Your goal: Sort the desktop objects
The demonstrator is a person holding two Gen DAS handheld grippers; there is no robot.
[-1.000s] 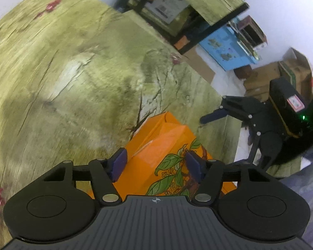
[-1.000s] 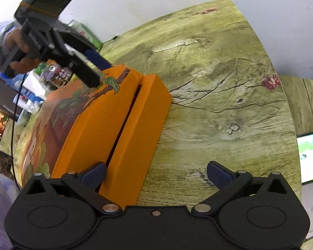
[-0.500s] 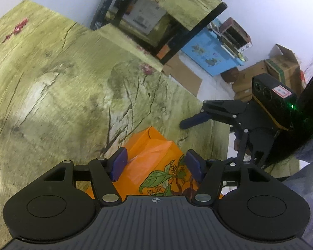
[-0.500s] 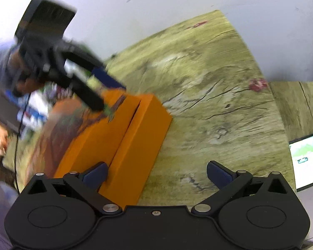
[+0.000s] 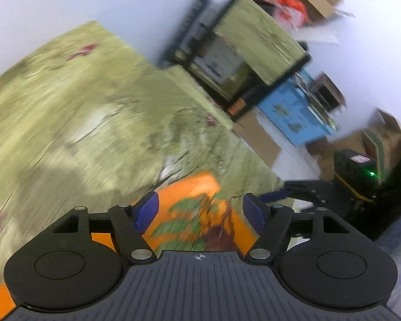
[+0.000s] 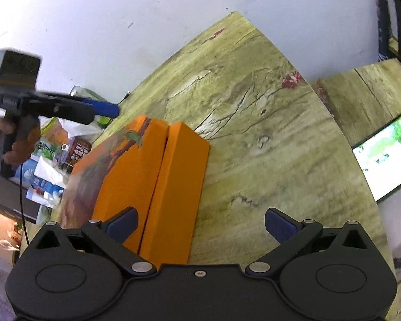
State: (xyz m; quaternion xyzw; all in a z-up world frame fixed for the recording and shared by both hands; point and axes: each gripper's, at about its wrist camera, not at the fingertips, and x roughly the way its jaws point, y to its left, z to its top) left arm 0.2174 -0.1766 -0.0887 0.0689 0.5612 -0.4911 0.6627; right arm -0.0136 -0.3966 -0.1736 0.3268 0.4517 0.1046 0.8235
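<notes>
**Orange box lying between two open grippers**

Left wrist view: blur is smearing most of the scene. The left gripper (image 5: 200, 211) is hovering with its blue pads (image 5: 146, 212) spread wide, gripping nothing. The orange box (image 5: 192, 208), printed with green leaves, is sitting at 12 o'clock from the gripper body, between and beyond the pads; whether it is touching them I cannot tell. It is resting on the green wood-grain table (image 5: 80, 123). At 3 o'clock the right gripper (image 5: 286, 190) is reaching in from the side, a green light glowing on its body. At 1 o'clock a black shelf (image 5: 240, 61) and a blue carton (image 5: 294, 112) are standing beyond the table's edge.

Right wrist view: the right gripper (image 6: 200, 220) is holding its fingers wide apart, with nothing between them but the near end of the orange box (image 6: 157, 182). The box is lying at 11 o'clock, a seam running along its length. At 9 o'clock a hand (image 6: 16, 144) is holding the left gripper (image 6: 104, 108) above the box's far end, clear of it. A lit screen (image 6: 382, 157) is glowing at 3 o'clock, off the table (image 6: 267, 133).
</notes>
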